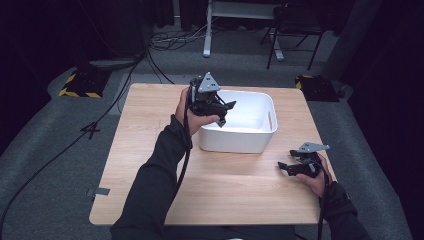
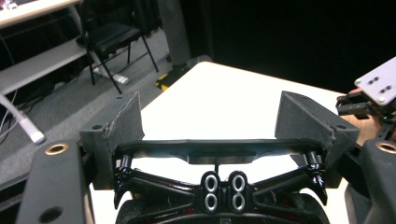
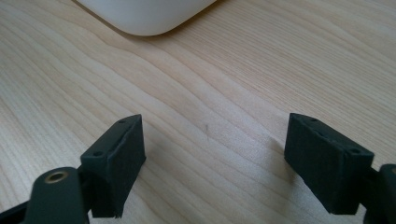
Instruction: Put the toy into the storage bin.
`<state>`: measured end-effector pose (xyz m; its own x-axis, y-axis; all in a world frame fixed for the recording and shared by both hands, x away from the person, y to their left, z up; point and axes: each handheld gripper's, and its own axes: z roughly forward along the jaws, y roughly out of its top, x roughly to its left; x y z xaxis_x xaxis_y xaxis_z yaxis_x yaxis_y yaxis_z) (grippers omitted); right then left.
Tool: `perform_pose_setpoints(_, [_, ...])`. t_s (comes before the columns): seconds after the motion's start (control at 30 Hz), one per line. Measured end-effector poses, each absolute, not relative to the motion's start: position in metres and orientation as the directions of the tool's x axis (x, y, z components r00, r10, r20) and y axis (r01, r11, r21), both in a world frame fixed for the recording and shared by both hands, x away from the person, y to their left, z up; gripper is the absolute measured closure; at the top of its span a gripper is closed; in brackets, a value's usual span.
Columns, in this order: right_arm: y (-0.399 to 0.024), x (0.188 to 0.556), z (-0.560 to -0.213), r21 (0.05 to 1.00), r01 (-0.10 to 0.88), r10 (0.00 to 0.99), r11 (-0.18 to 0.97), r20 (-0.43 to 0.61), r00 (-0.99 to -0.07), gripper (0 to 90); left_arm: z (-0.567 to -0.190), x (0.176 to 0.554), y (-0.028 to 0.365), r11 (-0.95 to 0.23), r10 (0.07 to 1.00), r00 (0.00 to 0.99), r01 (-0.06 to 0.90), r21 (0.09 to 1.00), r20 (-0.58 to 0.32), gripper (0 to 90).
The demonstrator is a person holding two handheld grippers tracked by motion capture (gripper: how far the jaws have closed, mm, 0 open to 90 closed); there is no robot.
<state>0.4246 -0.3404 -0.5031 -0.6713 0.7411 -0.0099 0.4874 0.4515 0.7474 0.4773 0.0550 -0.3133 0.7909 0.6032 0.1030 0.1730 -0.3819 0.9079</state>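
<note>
White plastic tub (image 1: 235,141) is sitting on the far middle of the table (image 1: 150,165), a rectangular, smooth-walled bin with rounded corners, a rolled rim and a slot handle cut into its right end. The table is showing a pale wood-grain top with softly rounded corners. The left gripper (image 1: 225,112) is hovering over the tub's near-left corner, gripped in the left hand (image 1: 192,117), its grey three-cornered plate (image 1: 208,82) pointing up and its cable hanging down along the dark sleeve. In the left gripper view its jaws (image 2: 212,121) are standing spread, with nothing between the two blocky, matte black pads, whose inner faces are looking rough and slightly frayed at the edges.

The right gripper (image 1: 282,167) is resting low by the table's right edge, well apart from the tub, held in the right hand (image 1: 312,180). In the right gripper view its jaws (image 3: 215,149) are likewise gaping wide over bare wood (image 3: 233,70), pinching nothing, while the tub's glossy rounded corner (image 3: 144,14) is showing at the top edge.
</note>
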Motion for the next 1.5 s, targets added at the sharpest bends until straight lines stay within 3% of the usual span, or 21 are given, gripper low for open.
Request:
perform_pose_setpoints(0.9, [-0.34,0.424,-0.503,0.747,0.483,0.735,0.457,-0.012,-0.678,20.3,-0.35,0.469,0.038,-0.392,0.787,0.616,0.446,0.804,0.042,24.1])
perform_pose_setpoints(1.5, [-0.34,0.424,-0.503,0.747,0.482,0.735,0.458,-0.013,-0.678,20.2,-0.361,0.466,0.036,-0.408,0.82,0.571,0.521,0.75,0.05,24.0])
